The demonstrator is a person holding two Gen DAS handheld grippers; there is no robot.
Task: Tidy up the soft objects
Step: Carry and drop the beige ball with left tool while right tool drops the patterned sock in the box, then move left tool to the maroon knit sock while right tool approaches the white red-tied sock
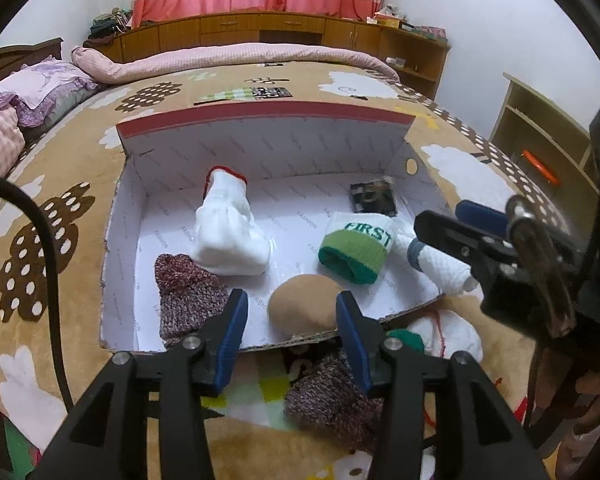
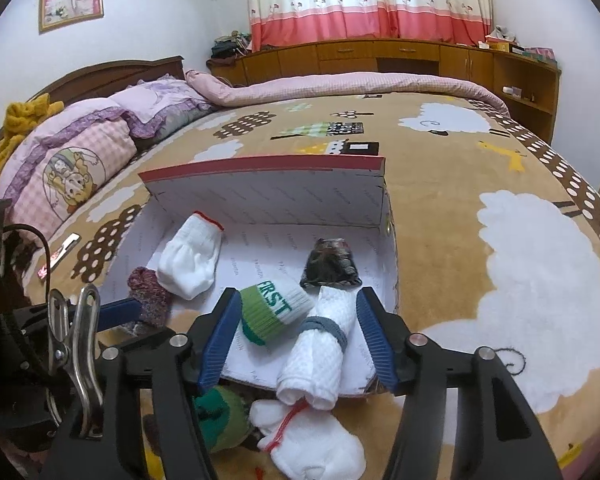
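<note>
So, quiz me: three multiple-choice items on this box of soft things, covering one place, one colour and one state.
1. The dark bundle lies: A on the floor; B in the box's far right corner; C in front of the box.
2. The upright white glove's cuff is: A blue; B yellow; C red.
3. The box lid is: A standing open; B shut; C missing.
Key: B, it sits by the back wall; C, a red rim tops it; A, it rises behind the box.

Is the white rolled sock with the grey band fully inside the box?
No. The rolled sock lies across the box's front edge, its end sticking out.
</note>
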